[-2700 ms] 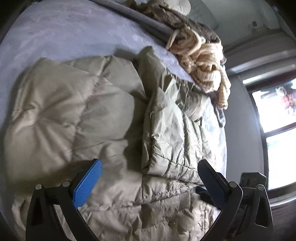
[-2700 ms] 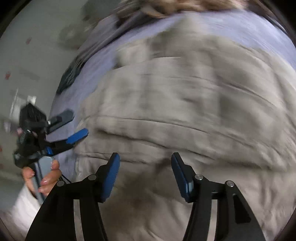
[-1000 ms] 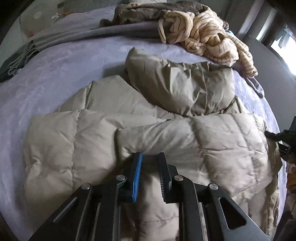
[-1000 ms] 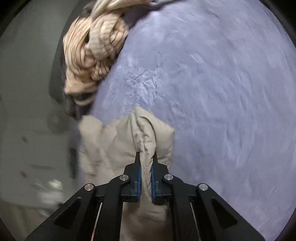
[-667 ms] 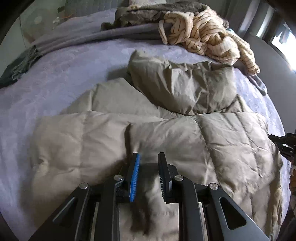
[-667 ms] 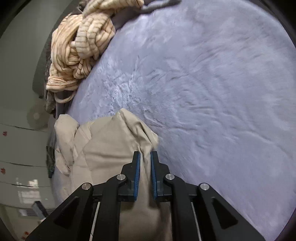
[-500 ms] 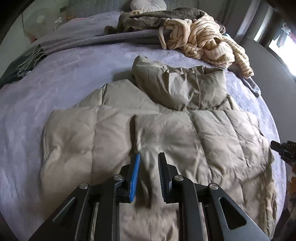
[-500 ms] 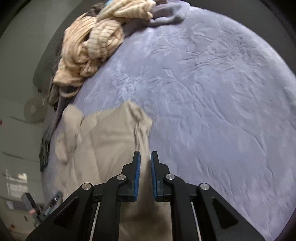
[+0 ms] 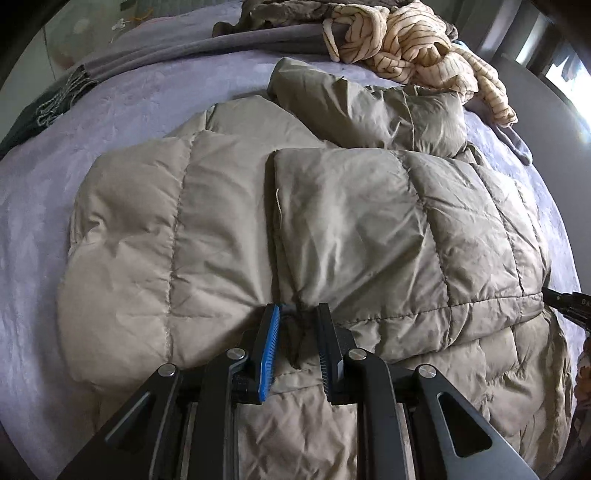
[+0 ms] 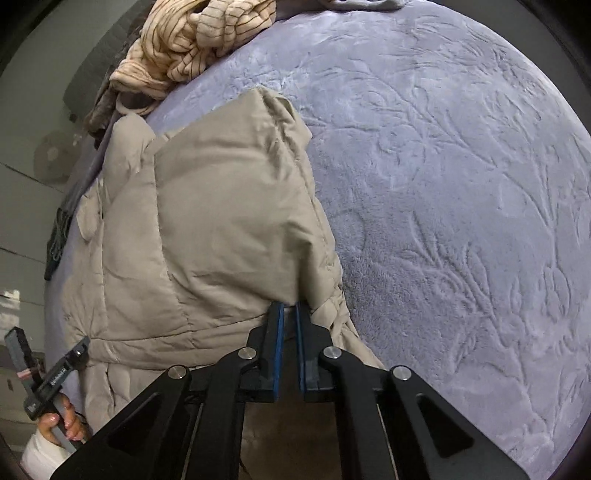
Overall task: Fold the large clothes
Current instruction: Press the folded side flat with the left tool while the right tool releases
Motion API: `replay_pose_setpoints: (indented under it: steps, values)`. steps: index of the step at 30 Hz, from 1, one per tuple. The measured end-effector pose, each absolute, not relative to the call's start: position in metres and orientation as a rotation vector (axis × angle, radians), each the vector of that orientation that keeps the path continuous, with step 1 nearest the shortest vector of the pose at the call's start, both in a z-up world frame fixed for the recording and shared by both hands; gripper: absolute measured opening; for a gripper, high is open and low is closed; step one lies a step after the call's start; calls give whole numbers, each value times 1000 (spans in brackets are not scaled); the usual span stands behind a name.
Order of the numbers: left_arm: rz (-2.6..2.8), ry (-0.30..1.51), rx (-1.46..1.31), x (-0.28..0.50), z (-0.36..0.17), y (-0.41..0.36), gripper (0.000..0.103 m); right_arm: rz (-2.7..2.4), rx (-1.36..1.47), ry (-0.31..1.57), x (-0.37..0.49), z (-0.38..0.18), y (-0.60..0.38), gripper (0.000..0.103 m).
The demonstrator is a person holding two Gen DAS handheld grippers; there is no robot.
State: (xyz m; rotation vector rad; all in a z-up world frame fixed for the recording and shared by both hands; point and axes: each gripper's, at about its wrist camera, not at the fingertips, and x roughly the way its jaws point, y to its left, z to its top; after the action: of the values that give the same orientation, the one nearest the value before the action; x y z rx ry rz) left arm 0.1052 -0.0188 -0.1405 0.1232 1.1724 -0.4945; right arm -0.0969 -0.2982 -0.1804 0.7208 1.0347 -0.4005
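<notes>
A beige quilted puffer jacket [image 9: 351, 221] lies on a lavender bedspread [image 9: 122, 107], its lower part folded up over the body. My left gripper [image 9: 297, 314] is shut on the corner of the folded flap, low against the jacket. My right gripper [image 10: 289, 314] is shut on the jacket's [image 10: 221, 221] other folded corner, at the garment's edge beside bare bedspread [image 10: 461, 184]. The left gripper also shows at the lower left of the right wrist view [image 10: 62, 373], held in a hand.
A striped cream knit garment [image 9: 413, 48] and a dark brown one [image 9: 295, 11] are heaped at the bed's far side. A grey throw [image 9: 207, 42] runs along the far edge. The striped knit [image 10: 195, 40] also lies beyond the jacket. A window [image 9: 565, 66] is at the right.
Both grippers closed on the jacket's hem corners, carried them up over the body and have lowered the flap flat onto the jacket. Both stay shut on the fabric.
</notes>
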Motion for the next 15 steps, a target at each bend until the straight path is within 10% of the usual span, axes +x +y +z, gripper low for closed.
replay_pose_setpoints:
  steps: [15]
  values:
    - [-403,1256,161,68,-98,-10,22,-390,730,1123,-126,-145,-269,10]
